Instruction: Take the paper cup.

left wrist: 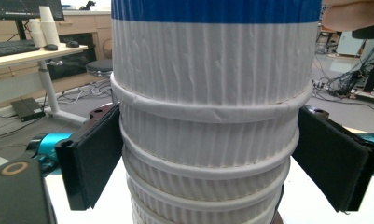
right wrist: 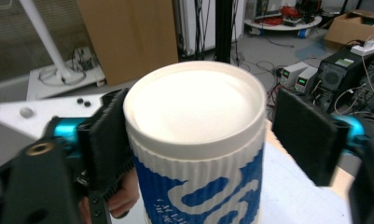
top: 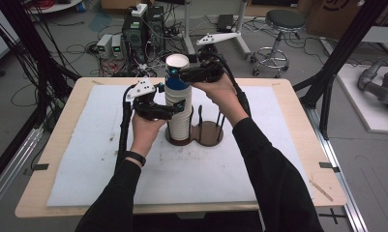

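Note:
A tall stack of upturned white ribbed paper cups point(top: 178, 118) stands on a brown two-ring holder point(top: 210, 135) at the middle of the table. The top cup point(top: 176, 72) has a blue pattern and sits higher than the rest. My left gripper point(top: 178, 107) clasps the stack at mid-height; in the left gripper view both black pads point(left wrist: 93, 161) press against the cup rims point(left wrist: 208, 135). My right gripper point(top: 183, 75) straddles the top cup point(right wrist: 194, 140): its left pad point(right wrist: 107, 144) touches the cup, and a small gap shows at the right pad.
A white mat point(top: 104, 159) covers the wooden table point(top: 51, 159). Thin black rods point(top: 219, 123) rise from the holder's empty right ring. Beyond the table's far edge are power supplies point(top: 109, 46), cables and a stool point(top: 283, 21).

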